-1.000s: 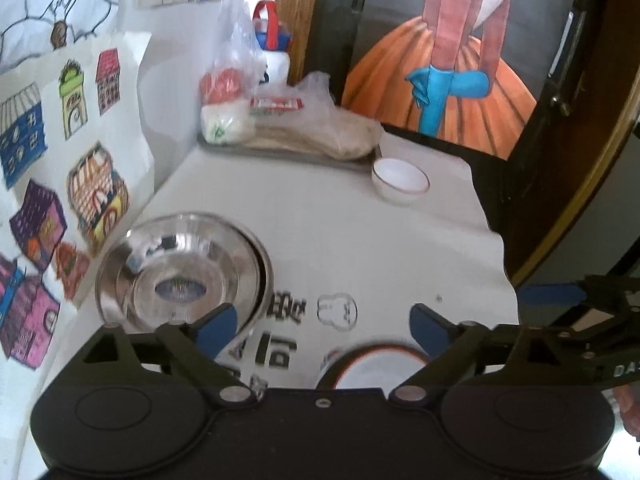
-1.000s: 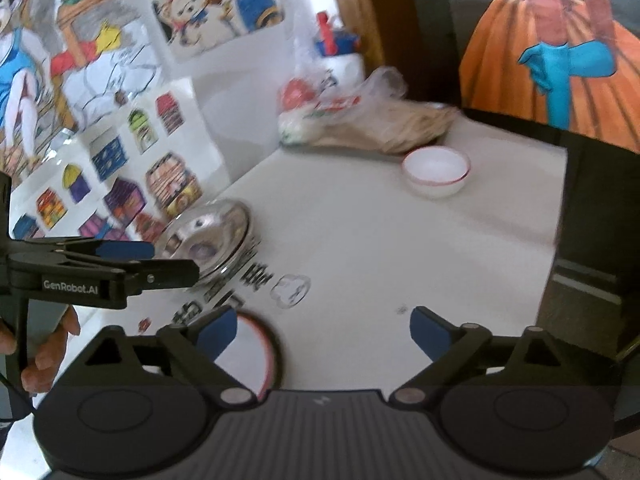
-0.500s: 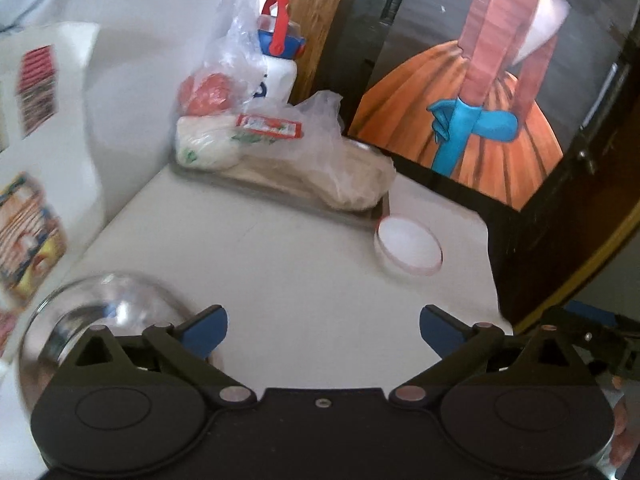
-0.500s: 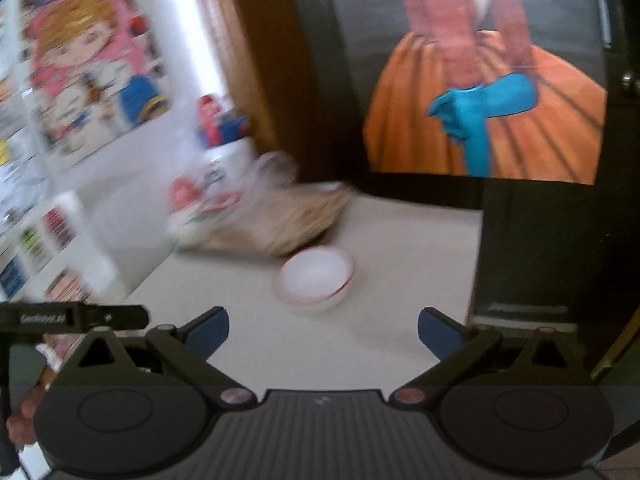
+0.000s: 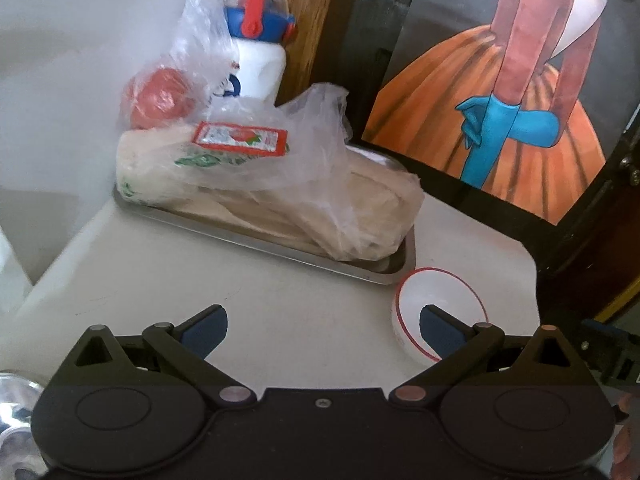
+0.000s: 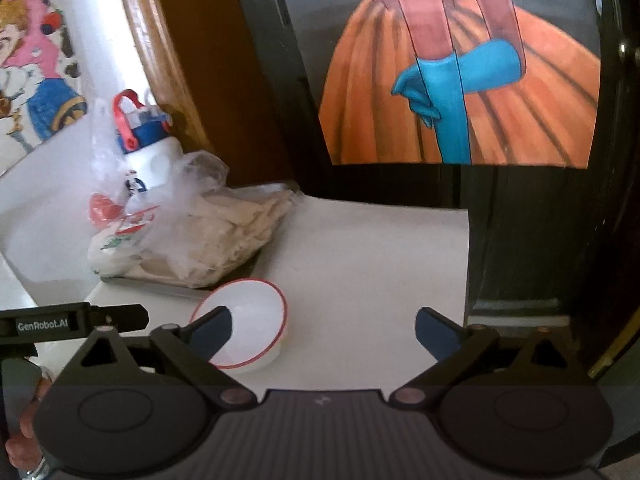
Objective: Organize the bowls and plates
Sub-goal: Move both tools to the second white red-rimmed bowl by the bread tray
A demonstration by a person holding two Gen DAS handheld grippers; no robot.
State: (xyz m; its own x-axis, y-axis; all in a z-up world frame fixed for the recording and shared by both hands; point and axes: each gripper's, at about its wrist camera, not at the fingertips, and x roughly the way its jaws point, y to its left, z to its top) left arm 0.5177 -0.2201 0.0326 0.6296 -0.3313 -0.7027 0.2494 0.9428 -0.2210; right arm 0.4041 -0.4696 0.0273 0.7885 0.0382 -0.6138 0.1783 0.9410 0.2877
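Observation:
A small white bowl [image 5: 448, 300] with a red rim stands on the white table [image 5: 280, 280], just in front of a steel tray's corner. My left gripper [image 5: 324, 328] is open wide, and its right fingertip overlaps the bowl's near side. In the right wrist view the same bowl [image 6: 252, 316] lies behind the left fingertip of my right gripper [image 6: 324, 332]. That gripper's jaws are closing a little but stand wide, with no pad pressing on the bowl. A sliver of a steel plate [image 5: 12, 400] shows at the lower left.
The steel tray [image 5: 384, 270] holds plastic bags of food [image 5: 260, 184], with a white bottle [image 5: 260, 52] behind it by the wall. A dark door with an orange-dress poster [image 6: 460, 100] borders the table's far and right edges [image 6: 466, 260]. A hand [image 6: 24, 424] holds the left gripper.
Both grippers have moved forward over the table toward its far end. The steel plate and an orange-rimmed dish slid out of view behind. The white bowl now sits at the fingertips.

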